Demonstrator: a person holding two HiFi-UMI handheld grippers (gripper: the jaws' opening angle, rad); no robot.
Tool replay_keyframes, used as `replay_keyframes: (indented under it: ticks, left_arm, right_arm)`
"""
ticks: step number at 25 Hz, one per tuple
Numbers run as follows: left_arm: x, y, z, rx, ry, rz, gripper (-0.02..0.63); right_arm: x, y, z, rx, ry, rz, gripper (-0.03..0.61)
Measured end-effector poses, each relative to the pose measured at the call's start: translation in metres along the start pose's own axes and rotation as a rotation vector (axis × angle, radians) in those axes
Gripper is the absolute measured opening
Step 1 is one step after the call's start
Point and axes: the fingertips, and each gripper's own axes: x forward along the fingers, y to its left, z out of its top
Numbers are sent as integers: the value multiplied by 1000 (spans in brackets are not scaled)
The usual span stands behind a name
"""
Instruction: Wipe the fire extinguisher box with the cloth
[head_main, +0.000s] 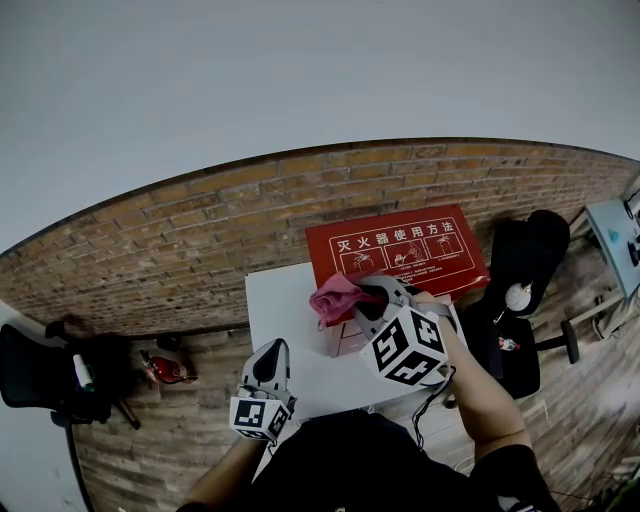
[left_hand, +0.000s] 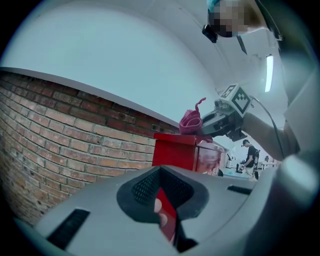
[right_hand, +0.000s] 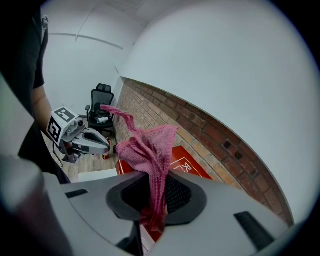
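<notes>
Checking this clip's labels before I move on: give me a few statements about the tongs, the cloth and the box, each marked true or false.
1. The right tongs grip a pink cloth. True.
2. The left tongs also hold a cloth. False: nothing is between them.
3. The fire extinguisher box is blue. False: it is red.
4. The box stands against a brick wall. True.
</notes>
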Motion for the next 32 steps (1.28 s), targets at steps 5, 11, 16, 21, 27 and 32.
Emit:
replay_keyframes:
  ticks: [5,11,16,21,27,32]
  left_arm:
    - [4,-5,1,-9,4,0,34]
    - [10,-9,-3,4,11,-6,34]
    - [14,-11,-3,8,12,-4,34]
    - [19,-14,-3,13,14,-7,34]
    - [26,-20,-5,13,27,-16,34]
    - [31,-25,-6,11,27,-23,34]
  right_arm:
    - [-4,-8,-9,11,9,-11,69]
    - [-8,-19,-21,38,9,-26,69]
    - [-12,-28,-31,53,17,-38,69]
    - [-18,-37,-42,68,27,-56,69]
    - [-26,-49,-57,90,38,-81,69]
    - [-32,-55,-66,105,41,-93,69]
